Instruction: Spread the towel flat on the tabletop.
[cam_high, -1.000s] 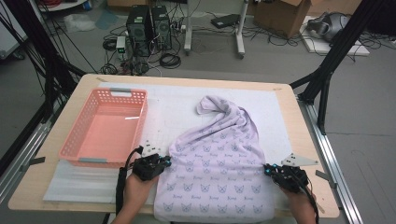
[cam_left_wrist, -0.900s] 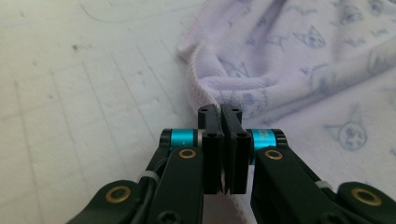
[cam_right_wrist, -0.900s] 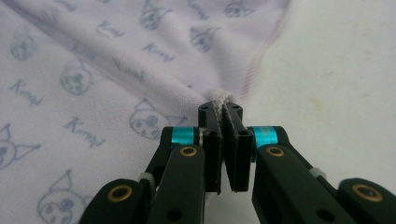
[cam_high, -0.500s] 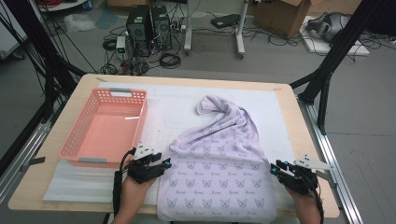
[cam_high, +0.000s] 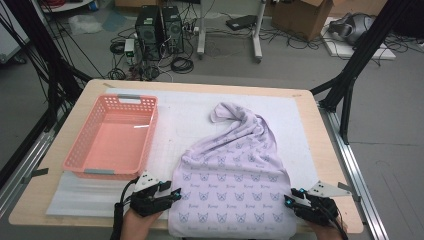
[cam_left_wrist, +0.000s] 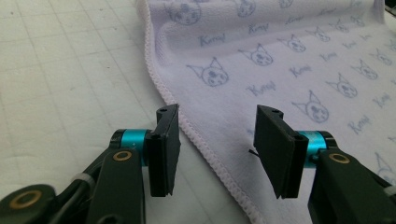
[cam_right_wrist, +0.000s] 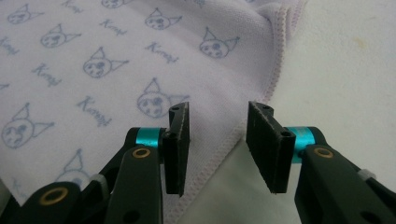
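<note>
I have the lilac terry towel printed with small cat faces (cam_high: 232, 185) lying on the white gridded mat (cam_high: 185, 120) of the wooden surface (cam_high: 310, 130). Its near half is spread flat and its far end is twisted into a narrow tail, to the right of the empty pink plastic basket (cam_high: 112, 137).

My left tongs (cam_high: 175, 192) sit at the towel's near left edge. Their jaws have just been opening, and in the left gripper view they stand spread with the stitched hem running between them, untouched.

My right tongs (cam_high: 290, 197) are at the near right edge. They too have just been opening, and they straddle the hem without pinching it.

To do this well, I judge I should settle both corners flat before moving off. Then I would travel up each side and take matching points on the hem. Each bite should be shallow, catching only one layer, and the two hands level so the cloth stays square.
</note>
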